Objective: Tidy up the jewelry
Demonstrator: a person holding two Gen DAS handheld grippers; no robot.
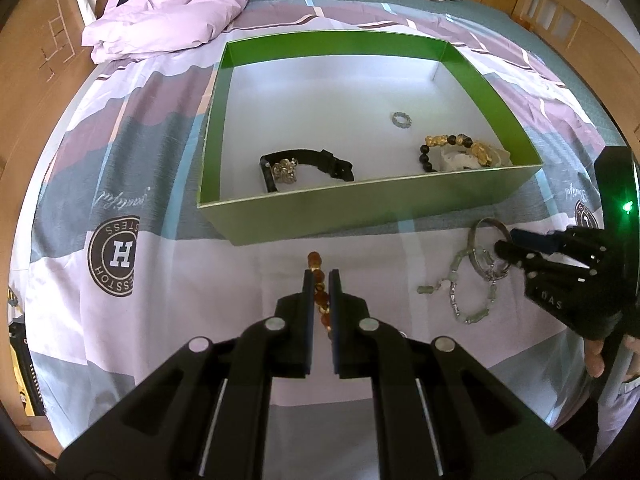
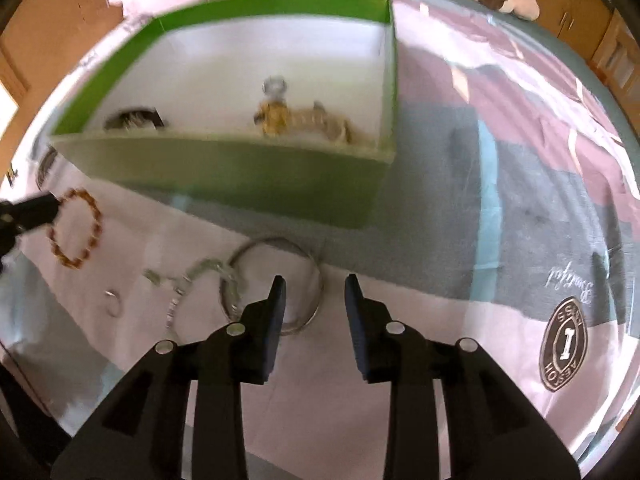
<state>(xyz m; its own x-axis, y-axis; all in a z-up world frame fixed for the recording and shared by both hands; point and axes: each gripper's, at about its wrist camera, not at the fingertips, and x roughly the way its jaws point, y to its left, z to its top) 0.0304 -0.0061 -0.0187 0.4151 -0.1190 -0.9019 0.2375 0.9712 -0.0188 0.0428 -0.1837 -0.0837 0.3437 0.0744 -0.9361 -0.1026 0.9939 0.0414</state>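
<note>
Black fingers of the left claw [image 1: 321, 276] are seen drawn nearly together over the amber bead bracelet [image 1: 319, 288], whose beads show in the narrow gap between them; the bracelet lies on the bed [image 1: 160, 272] just in front of the green box [image 1: 360, 212], and whether it is firmly pinched or only straddled cannot be told from the left wrist view. From the right wrist view the same bracelet [image 2: 78, 232] is seen as an open loop on the sheet with the left claw at its edge. The right claw [image 2: 314, 284] is held wide apart and empty, its left finger lying over the silver bangle [image 2: 276, 284], which rests on the bed just beside the box wall [image 2: 280, 192]. A pale green bead bracelet [image 1: 472, 292] and a small ring [image 2: 113, 302] are seen near the bangle, still outside the box. Already placed inside are a black strap with a charm [image 1: 308, 166], a small beaded ring [image 1: 401, 120] and a gold-and-black bead bracelet [image 1: 456, 148]. The step in hand is judged to be the pickup of the amber bracelet and the bangle, with several pieces left to move. A firm closure on the beads, a lift clear of the near wall and a release over the white floor are called for next; the right claw is judged to need narrowing across the bangle's thin rim, which could slip
</note>
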